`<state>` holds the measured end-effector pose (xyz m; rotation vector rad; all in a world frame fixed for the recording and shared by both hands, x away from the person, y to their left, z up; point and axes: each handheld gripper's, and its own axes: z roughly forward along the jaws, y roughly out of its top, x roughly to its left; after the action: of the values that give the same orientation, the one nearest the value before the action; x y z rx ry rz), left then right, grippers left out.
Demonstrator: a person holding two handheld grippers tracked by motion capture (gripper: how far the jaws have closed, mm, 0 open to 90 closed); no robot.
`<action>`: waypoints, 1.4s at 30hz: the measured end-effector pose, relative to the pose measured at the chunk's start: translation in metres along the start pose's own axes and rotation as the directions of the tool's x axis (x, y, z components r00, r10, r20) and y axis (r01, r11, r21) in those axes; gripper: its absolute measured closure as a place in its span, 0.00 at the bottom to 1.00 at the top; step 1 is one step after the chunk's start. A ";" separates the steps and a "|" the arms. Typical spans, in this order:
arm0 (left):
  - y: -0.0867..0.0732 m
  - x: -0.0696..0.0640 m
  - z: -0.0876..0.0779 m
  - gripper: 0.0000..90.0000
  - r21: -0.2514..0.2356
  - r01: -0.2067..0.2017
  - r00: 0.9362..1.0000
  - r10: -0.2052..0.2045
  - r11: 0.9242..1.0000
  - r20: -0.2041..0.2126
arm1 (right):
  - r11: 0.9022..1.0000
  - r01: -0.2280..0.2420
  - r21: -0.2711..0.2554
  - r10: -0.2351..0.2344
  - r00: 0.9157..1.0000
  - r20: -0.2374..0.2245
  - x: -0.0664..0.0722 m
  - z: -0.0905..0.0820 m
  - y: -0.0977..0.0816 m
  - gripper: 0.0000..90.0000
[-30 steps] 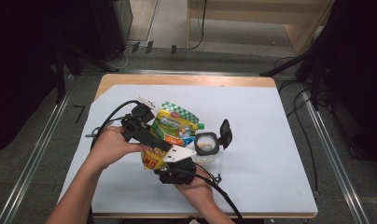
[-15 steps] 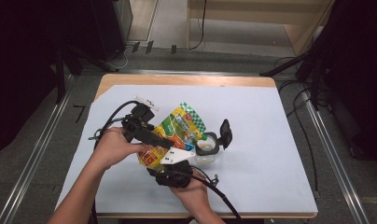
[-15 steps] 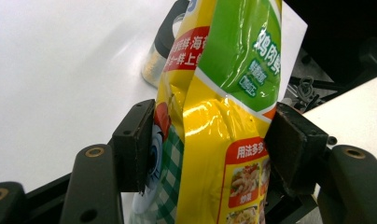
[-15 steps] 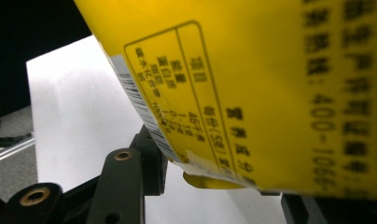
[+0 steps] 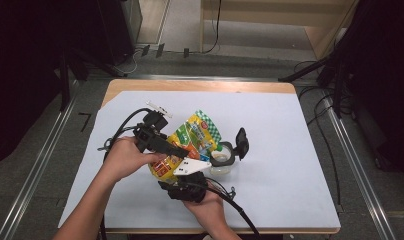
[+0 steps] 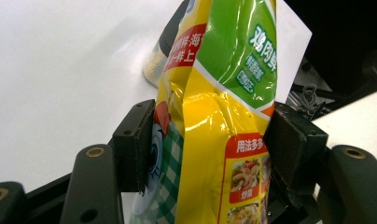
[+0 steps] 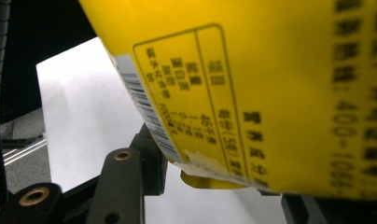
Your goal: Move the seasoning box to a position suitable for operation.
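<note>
A person stands at the near edge of the surface [image 5: 290, 150], which is covered by a white sheet, and holds a gripper in each hand. The left gripper [image 5: 182, 150] comes in from the left side, and in the left gripper view its jaws are closed on a yellow and green pouch [image 6: 219, 116], one pad pressing on each face of the packet. The right gripper [image 5: 190, 167] sits just under the pouch's near end, close to the near edge; in the right gripper view the yellow back of the pouch [image 7: 252, 84], with its printed table and barcode, lies over the jaws, and whether they pinch it cannot be told. From above, the pouch [image 5: 197, 132] is lifted off the surface near the middle, tilted with its green checked top toward the far right. Just right of it, a small clear jar [image 5: 221, 159] stands on the surface with its black flip lid [image 5: 241, 142] hinged open and upright. The left hand [image 5: 124, 157] and the right hand [image 5: 207, 210] wrap the gripper handles.
</note>
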<state>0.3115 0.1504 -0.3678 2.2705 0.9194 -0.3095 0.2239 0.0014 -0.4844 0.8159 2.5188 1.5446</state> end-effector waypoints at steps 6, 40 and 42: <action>0.000 0.001 0.000 0.44 0.000 0.015 1.000 -0.015 1.000 0.002 | 1.000 -0.003 -0.013 0.003 1.000 0.001 0.001 0.000 -0.001 0.63; 0.008 0.004 0.008 0.45 -0.009 0.092 0.996 -0.092 0.996 0.004 | 0.996 -0.065 -0.052 0.063 0.997 -0.051 0.001 -0.006 0.000 0.63; 0.009 0.004 0.008 0.45 -0.009 0.095 0.995 -0.095 0.995 0.000 | 0.996 -0.064 -0.057 0.061 0.997 -0.048 0.001 -0.006 0.000 0.62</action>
<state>0.3205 0.1429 -0.3712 2.2228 1.0289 -0.3465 0.2207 -0.0028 -0.4812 0.8695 2.4898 1.6665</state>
